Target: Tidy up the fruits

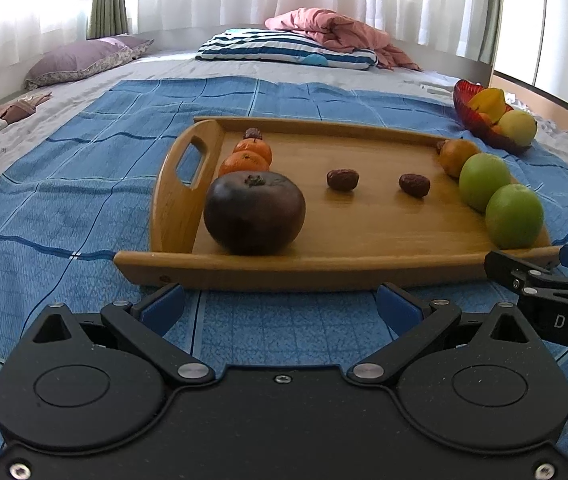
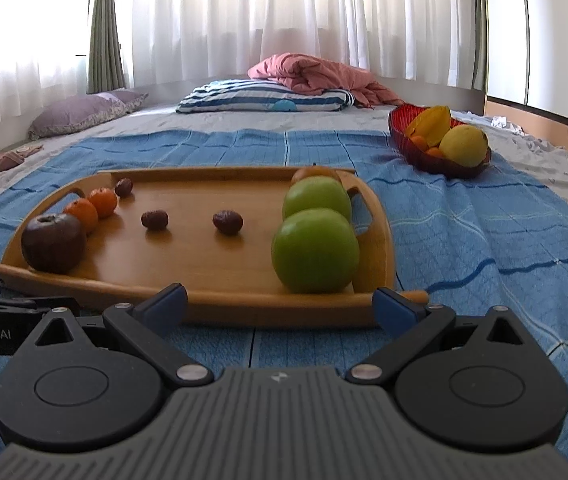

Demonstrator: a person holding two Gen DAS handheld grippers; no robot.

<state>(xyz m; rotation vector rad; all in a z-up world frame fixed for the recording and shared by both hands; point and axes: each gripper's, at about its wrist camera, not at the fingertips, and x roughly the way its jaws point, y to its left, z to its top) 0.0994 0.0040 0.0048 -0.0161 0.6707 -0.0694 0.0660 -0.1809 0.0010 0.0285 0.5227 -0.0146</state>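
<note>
L gripper (image 1: 280,304) wide open, nothing held, low center of frame, just short of wooden tray (image 1: 324,266) front rim. R gripper (image 2: 280,306) also spread wide, empty, tips near tray's front edge. On tray: dark round fruit (image 1: 254,213) front left, 2 tangerines (image 1: 246,158) in a row behind it, 2 dates (image 1: 343,179) mid-tray, 2 green apples (image 1: 514,216) on right side. Red fruit bowl (image 2: 436,160) w/ yellow fruit on blue cloth (image 2: 484,232), upper right, well apart from tray.
</note>
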